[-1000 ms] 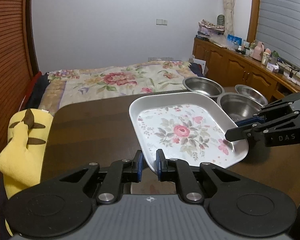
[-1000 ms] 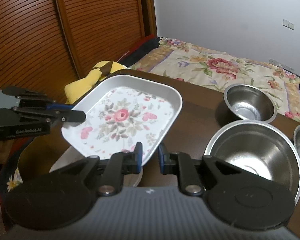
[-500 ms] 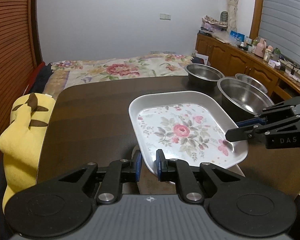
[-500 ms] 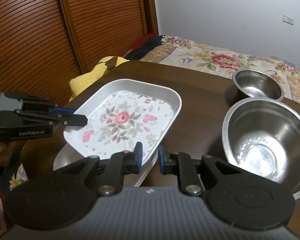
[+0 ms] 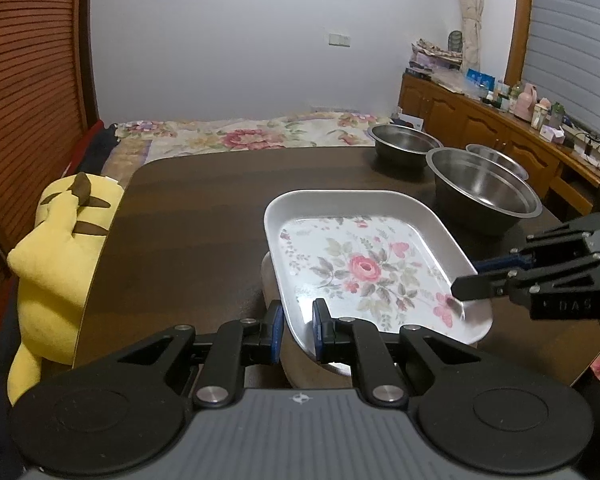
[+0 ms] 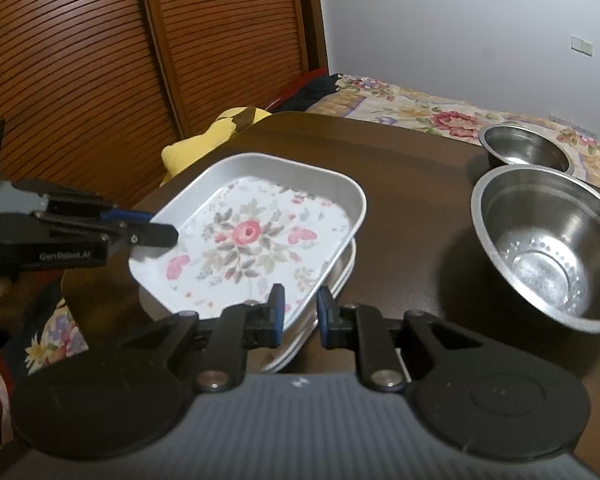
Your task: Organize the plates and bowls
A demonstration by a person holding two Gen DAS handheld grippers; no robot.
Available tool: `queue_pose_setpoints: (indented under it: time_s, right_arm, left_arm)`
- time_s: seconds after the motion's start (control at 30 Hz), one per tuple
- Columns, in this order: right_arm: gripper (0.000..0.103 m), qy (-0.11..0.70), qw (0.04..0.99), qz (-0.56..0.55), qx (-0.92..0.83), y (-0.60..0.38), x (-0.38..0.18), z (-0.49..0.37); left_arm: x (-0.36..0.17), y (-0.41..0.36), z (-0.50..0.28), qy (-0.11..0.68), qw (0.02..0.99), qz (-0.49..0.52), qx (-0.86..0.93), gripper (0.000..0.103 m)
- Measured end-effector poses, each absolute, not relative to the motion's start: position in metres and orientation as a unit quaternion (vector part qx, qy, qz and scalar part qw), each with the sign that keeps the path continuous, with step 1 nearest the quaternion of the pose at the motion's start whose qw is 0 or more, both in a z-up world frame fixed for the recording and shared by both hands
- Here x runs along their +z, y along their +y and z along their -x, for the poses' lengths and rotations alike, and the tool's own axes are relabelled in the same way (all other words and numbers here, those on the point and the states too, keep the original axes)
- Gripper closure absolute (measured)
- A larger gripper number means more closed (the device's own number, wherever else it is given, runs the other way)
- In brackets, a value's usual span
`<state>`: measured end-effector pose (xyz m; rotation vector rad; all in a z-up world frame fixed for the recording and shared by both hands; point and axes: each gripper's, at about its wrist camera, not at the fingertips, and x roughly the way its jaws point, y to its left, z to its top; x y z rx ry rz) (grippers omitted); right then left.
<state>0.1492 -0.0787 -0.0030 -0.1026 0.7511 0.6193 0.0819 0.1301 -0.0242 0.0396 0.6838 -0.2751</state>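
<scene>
Dark bench (image 5: 188, 216): left tool (image 5: 296, 326) and right tool (image 6: 300, 314) both pinch floral tray's (image 5: 364, 264) rim; steel bowls (image 5: 484, 196) beside tray.

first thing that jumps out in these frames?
The floral tray, held by its rim by both the left gripper and the right gripper, just above another tray near the front of the dark table. Then the large steel bowl right of it, and the yellow plush toy at the table's left edge.
</scene>
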Motion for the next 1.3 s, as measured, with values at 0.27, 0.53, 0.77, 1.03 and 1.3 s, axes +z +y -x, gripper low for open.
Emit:
queue_pose_setpoints:
  time_s: [0.27,0.53,0.77,1.03,1.3]
  right_arm:
    - [0.084,0.357,0.883,0.047,0.302,-0.08,-0.011,-0.146]
    - [0.084,0.347,0.89,0.039,0.294,-0.082,-0.013,-0.141]
    - [0.084,0.345,0.89,0.033,0.295,-0.084,-0.015,-0.14]
    - [0.084,0.332,0.895,0.042,0.297,-0.083,-0.017,-0.137]
    - [0.084,0.314,0.902,0.018,0.295,-0.092,-0.005,-0.132]
  left_arm:
    - [-0.03,0.124,-0.073,0.333,0.935,-0.031,-0.117,0.089]
    - [-0.037,0.118,-0.076,0.343,0.932,-0.04,-0.112,0.088]
    - [-0.041,0.119,-0.077,0.345,0.931,-0.045,-0.106,0.085]
    - [-0.041,0.12,-0.077,0.342,0.933,-0.041,-0.106,0.076]
    - [-0.026,0.122,-0.07,0.322,0.939,-0.036,-0.115,0.059]
